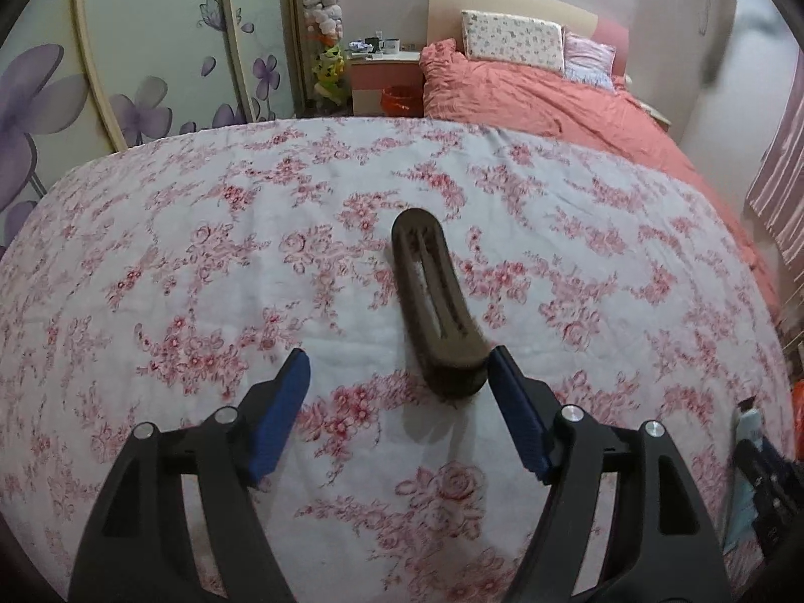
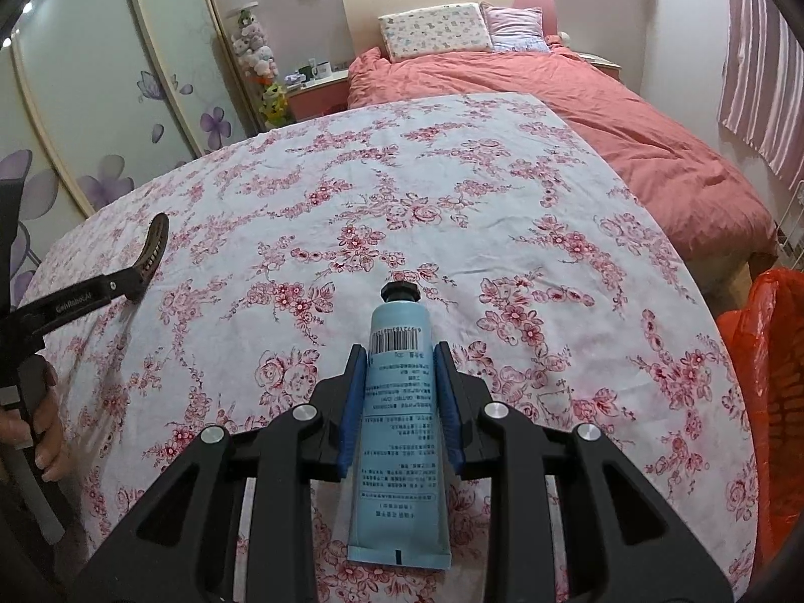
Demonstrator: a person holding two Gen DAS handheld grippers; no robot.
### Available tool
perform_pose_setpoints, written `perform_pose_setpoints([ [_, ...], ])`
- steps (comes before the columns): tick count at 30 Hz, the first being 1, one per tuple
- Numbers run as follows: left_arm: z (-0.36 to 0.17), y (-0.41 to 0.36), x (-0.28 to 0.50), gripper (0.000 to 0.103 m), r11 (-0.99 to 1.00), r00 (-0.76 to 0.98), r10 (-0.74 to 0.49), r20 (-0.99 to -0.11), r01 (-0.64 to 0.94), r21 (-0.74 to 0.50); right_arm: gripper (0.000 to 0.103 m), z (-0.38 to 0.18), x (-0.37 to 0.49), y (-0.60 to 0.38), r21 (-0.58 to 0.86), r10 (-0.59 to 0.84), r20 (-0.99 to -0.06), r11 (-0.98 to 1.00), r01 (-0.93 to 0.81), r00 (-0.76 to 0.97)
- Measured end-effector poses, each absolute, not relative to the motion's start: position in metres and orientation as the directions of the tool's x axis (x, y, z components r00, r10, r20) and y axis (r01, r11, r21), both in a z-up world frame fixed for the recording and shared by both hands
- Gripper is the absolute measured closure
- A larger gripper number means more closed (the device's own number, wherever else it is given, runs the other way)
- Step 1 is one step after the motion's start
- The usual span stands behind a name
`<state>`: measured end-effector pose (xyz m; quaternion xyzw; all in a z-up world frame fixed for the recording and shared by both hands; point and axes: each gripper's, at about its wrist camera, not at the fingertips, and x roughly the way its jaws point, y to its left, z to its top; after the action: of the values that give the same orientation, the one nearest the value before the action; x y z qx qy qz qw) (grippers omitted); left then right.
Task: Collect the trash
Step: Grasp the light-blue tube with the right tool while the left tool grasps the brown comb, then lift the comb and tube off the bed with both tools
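A dark brown curved hair clip [image 1: 432,296] lies on the floral cloth [image 1: 201,261]. Its near end sits between the blue pads of my left gripper [image 1: 397,362], close beside the right pad, and the jaws stand wide and open. My right gripper [image 2: 400,352] is shut on a light blue tube [image 2: 397,432] with a black cap, which points away over the cloth [image 2: 502,191]. The right wrist view shows the clip [image 2: 153,246] at far left, by one of the left gripper's fingers [image 2: 80,300], with a person's hand [image 2: 45,432] on the handle.
An orange plastic bag [image 2: 769,377] hangs off the cloth's right edge. Beyond the cloth is a bed with a coral duvet [image 2: 603,115] and pillows. A bedside table [image 1: 384,75] and a red bin [image 1: 397,100] stand by the flowered wardrobe doors [image 1: 125,75].
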<state>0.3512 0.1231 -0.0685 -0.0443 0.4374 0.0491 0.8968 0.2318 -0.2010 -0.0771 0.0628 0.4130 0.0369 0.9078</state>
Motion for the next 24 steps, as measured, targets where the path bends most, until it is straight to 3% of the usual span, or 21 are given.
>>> perform_pose_setpoints([
  [6,-0.072,0.115,0.368,0.032,0.988,0.612,0.035,-0.79,-0.14,-0.064,0.074,-0.077,0.231,-0.203,0.155,0.129,-0.743,0.988,-0.018,0.657],
  [11,-0.078,0.114,0.372,0.059,0.986,0.609,0.049,-0.792,-0.158,-0.06,0.074,-0.077,0.231,-0.202,0.149,0.128,-0.744,0.988,-0.024,0.656],
  [12,-0.077,0.115,0.371,0.07,0.986,0.612,0.046,-0.79,-0.153,-0.062,0.074,-0.077,0.231,-0.202,0.148,0.128,-0.744,0.989,-0.026,0.656],
  [24,-0.075,0.112,0.324,0.071,0.992,0.616,-0.043,-0.787,-0.068,-0.108,0.075,-0.077,0.214,-0.217,0.145,0.127,-0.75,0.989,-0.026,0.649],
])
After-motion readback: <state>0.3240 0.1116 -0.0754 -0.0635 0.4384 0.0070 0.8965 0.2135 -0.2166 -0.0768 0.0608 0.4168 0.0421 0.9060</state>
